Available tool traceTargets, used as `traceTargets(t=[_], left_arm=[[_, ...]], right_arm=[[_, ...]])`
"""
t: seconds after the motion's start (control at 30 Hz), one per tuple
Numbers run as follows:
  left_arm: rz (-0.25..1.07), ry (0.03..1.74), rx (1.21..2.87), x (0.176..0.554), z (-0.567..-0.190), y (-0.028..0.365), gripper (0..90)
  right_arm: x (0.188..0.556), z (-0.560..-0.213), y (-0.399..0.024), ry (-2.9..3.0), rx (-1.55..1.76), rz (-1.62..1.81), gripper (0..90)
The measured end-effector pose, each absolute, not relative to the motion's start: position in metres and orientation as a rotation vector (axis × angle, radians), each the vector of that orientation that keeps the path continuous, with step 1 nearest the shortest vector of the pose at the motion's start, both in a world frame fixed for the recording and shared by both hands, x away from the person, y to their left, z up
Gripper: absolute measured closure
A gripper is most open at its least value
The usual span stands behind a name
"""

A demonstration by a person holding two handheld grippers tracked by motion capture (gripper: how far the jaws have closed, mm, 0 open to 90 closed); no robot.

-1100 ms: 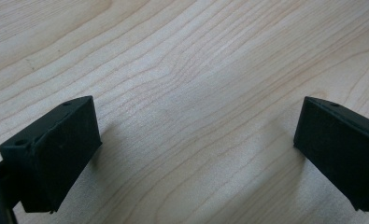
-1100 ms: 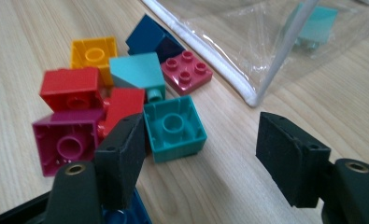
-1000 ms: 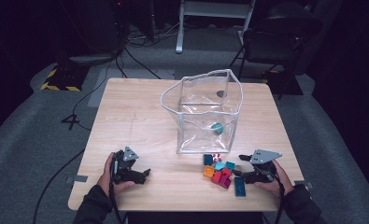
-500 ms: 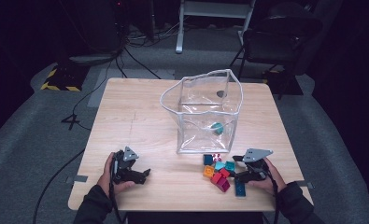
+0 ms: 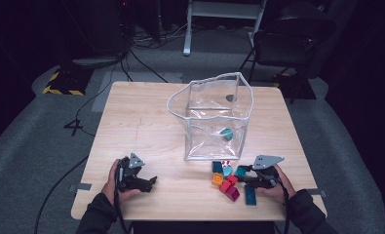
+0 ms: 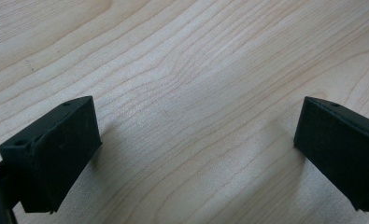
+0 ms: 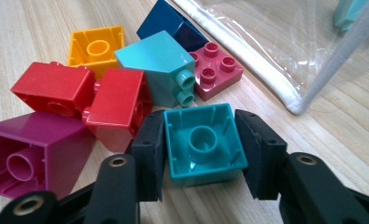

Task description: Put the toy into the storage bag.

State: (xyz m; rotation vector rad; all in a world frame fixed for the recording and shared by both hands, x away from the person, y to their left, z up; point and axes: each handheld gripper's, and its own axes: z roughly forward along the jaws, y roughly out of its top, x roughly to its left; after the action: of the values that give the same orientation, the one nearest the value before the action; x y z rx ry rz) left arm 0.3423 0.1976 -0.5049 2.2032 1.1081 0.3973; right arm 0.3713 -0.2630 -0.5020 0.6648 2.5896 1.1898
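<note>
**Teal block clamped in my right gripper**

My right gripper (image 7: 203, 154) has just closed on one teal block (image 7: 203, 142), hollow side up, pads pressing both sides. Just ahead I count two red blocks (image 7: 86, 95), one orange, one magenta, one pink, one navy, one light-teal. My left gripper (image 6: 196, 140) stands open over bare table (image 6: 182, 70).

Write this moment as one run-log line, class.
right gripper: just closed on teal block | left gripper: open over table | clear bag: one teal block inside
</note>
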Motion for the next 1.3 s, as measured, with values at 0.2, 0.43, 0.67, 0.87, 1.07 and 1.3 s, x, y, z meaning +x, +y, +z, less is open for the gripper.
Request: traceTargets(t=[0.2, 0.43, 0.67, 0.87, 1.07, 1.3], left_arm=[[0.397, 1.108, 2.203, 0.342, -0.505, 0.198, 0.5], [0.399, 1.105, 2.205, 0.342, -0.505, 0.198, 0.5], [0.397, 1.108, 2.203, 0.342, -0.505, 0.198, 0.5], [0.399, 1.106, 2.207, 0.342, -0.505, 0.198, 0.6], [0.399, 1.106, 2.205, 0.342, -0.505, 0.198, 0.5], [0.398, 1.109, 2.202, 0.342, -0.505, 0.198, 0.5]], right_arm=[[0.372, -0.502, -0.268, 2.583, 0.699, 1.192, 59.4], [0.374, -0.498, -0.276, 2.564, 0.724, 1.207, 59.4], [0.374, -0.494, -0.286, 2.530, 0.743, 1.219, 59.4], [0.375, -0.493, -0.291, 2.508, 0.763, 1.215, 59.4], [0.375, -0.488, -0.293, 2.489, 0.780, 1.210, 59.4], [0.377, -0.474, -0.295, 2.451, 0.779, 1.236, 59.4]])
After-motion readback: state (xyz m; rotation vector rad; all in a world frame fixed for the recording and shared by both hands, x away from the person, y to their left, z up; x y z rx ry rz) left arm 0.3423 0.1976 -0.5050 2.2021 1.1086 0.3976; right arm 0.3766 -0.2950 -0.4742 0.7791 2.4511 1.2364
